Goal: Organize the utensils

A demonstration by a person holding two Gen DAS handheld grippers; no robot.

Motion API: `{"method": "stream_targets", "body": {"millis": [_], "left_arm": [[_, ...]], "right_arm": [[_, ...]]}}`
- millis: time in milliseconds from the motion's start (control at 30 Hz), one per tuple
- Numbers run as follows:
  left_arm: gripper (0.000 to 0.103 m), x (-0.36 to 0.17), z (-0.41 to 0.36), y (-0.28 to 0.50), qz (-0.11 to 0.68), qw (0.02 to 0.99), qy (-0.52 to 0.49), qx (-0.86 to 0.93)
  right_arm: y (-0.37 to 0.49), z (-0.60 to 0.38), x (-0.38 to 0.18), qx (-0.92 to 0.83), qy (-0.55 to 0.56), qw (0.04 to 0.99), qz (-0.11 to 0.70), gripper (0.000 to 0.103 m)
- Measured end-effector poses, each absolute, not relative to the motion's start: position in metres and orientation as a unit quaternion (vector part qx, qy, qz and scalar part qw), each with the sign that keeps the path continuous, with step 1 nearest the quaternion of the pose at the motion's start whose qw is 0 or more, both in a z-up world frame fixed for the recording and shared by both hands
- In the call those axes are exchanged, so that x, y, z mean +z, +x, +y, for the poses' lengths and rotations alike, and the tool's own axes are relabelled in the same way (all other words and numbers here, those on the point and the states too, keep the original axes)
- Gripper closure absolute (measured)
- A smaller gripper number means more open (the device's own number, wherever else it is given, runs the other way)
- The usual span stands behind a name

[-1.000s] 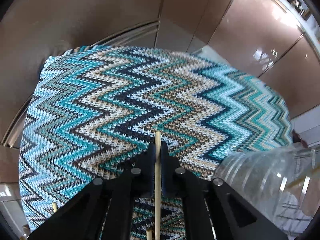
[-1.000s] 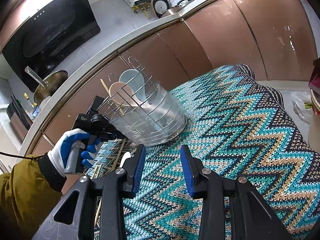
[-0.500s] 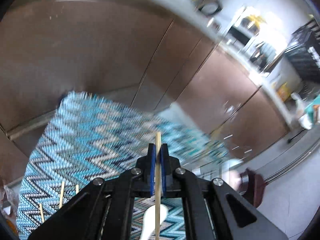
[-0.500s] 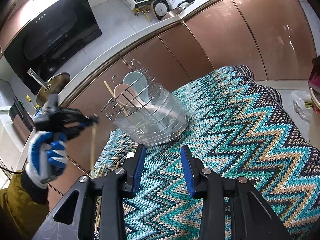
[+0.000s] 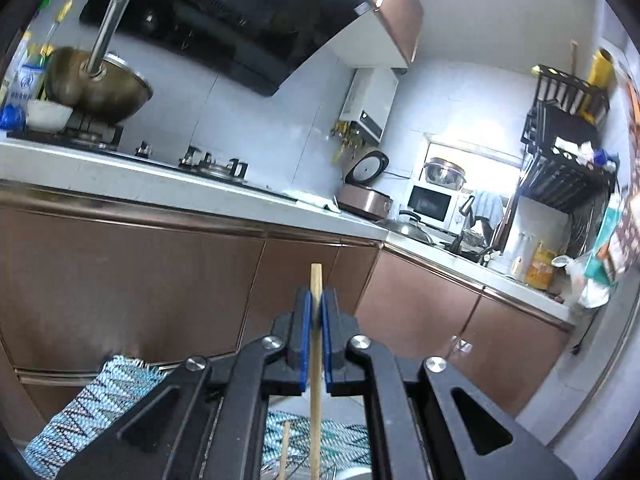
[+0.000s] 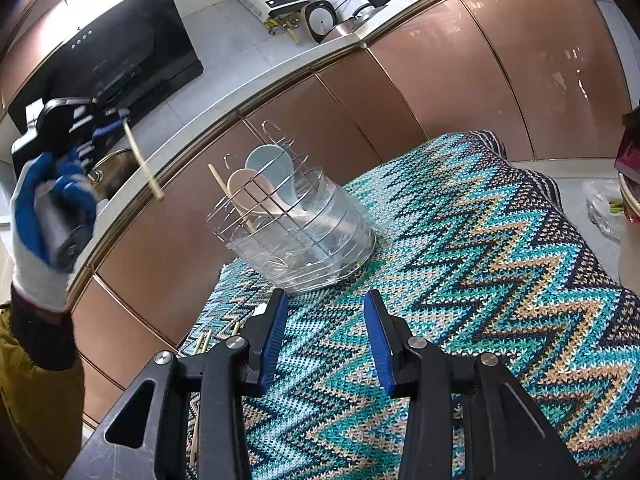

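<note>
My left gripper (image 5: 316, 300) is shut on a wooden chopstick (image 5: 315, 380) and holds it high in the air, tip hanging down; in the right wrist view the left gripper (image 6: 114, 118) and the chopstick (image 6: 144, 164) are up and left of the wire utensil holder (image 6: 296, 232). The holder stands on the zigzag cloth (image 6: 460, 280) and has a pink spoon (image 6: 248, 192), a pale blue spoon (image 6: 272, 168) and a chopstick (image 6: 224, 188) in it. My right gripper (image 6: 326, 340) is open and empty, low over the cloth in front of the holder.
More chopsticks (image 6: 202, 346) lie on the cloth's left edge. Brown cabinet fronts (image 6: 400, 92) and a white counter run behind the table. A wok (image 5: 100, 88) and range hood (image 5: 224, 20) sit above. A red-rimmed container (image 6: 630, 168) is at the far right.
My left gripper has lifted the chopstick off the cloth, swinging up and tilting so its view now faces the kitchen. The right gripper has stayed still and open.
</note>
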State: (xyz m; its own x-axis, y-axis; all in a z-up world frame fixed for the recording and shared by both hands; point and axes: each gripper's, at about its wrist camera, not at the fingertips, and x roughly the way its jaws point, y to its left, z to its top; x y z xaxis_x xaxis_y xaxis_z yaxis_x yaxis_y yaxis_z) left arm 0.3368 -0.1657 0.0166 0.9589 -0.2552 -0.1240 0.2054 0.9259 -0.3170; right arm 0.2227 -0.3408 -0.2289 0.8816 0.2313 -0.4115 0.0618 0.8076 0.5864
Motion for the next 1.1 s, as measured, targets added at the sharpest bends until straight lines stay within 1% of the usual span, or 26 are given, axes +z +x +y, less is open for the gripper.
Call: {"method": "stream_targets", "body": {"millis": [167,300,333,367,400,433,667,733,800,1100], "left_arm": [[0.099,-0.012,-0.181,0.342,0.089,0.981,-0.136,-0.105],[0.096,-0.039,-0.178,0.345,0.114,0.98,-0.125,-0.105],[0.093,-0.042,-0.176,0.344,0.119,0.979,-0.123,-0.108],[0.09,-0.043,-0.174,0.342,0.122,0.979,-0.121,-0.111],[0.083,-0.041,-0.171,0.337,0.123,0.979,-0.115,-0.114],[0.081,-0.04,-0.169,0.333,0.122,0.979,-0.111,-0.117],[0.08,-0.019,-0.137,0.3,0.123,0.98,-0.096,-0.125],[0.073,-0.014,-0.122,0.291,0.134,0.98,-0.091,-0.12],[0.07,-0.012,-0.11,0.284,0.149,0.977,-0.09,-0.119],[0.069,-0.037,-0.023,0.256,0.263,0.958,-0.069,-0.088]], "right_arm": [[0.225,-0.343,-0.23,0.048,0.307,0.92,0.239,0.063],[0.226,-0.342,-0.23,0.047,0.306,0.92,0.239,0.062],[0.226,-0.341,-0.23,0.046,0.306,0.921,0.239,0.062],[0.226,-0.341,-0.23,0.045,0.305,0.921,0.239,0.062],[0.226,-0.34,-0.23,0.043,0.303,0.922,0.239,0.061],[0.226,-0.34,-0.229,0.042,0.301,0.922,0.24,0.061],[0.217,-0.331,-0.217,0.038,0.29,0.927,0.234,0.06],[0.213,-0.325,-0.209,0.041,0.283,0.93,0.231,0.06],[0.208,-0.319,-0.202,0.045,0.276,0.933,0.228,0.058],[0.188,-0.283,-0.175,0.067,0.244,0.939,0.232,0.057]]}}
